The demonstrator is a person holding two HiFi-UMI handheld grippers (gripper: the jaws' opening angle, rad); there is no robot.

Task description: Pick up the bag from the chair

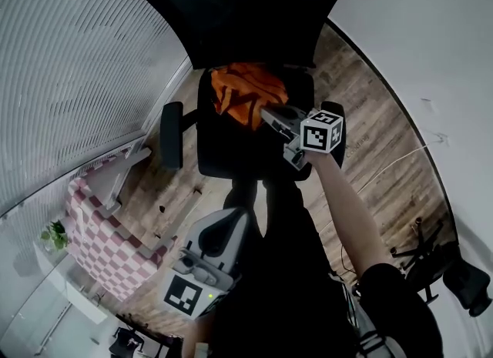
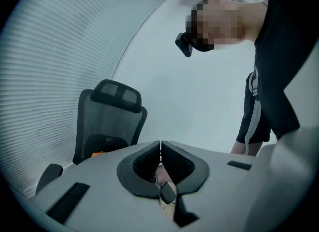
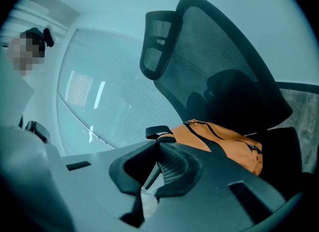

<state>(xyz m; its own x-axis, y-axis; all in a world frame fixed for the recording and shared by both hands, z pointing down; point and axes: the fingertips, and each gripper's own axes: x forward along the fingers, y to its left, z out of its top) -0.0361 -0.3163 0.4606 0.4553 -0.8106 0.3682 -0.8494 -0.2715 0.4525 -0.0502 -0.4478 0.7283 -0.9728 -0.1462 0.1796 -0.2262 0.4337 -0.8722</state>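
Observation:
An orange bag (image 1: 245, 93) lies on the seat of a black office chair (image 1: 231, 145), close to the mesh backrest. My right gripper (image 1: 267, 112) reaches out to the bag's near edge at the end of a bare forearm. In the right gripper view its jaws (image 3: 159, 143) are closed, with the bag's black strap (image 3: 156, 130) right at their tips and the orange bag (image 3: 224, 138) lying just beyond. My left gripper (image 1: 219, 229) hangs low beside the person's body, away from the chair. It (image 2: 160, 145) is shut with nothing in it.
The chair's armrests (image 1: 170, 133) stick out on both sides of the seat. A pink-and-white checked stool (image 1: 104, 233) stands on the wood floor at left, by the blinds. Another black chair base (image 1: 431, 260) and a cable lie at right.

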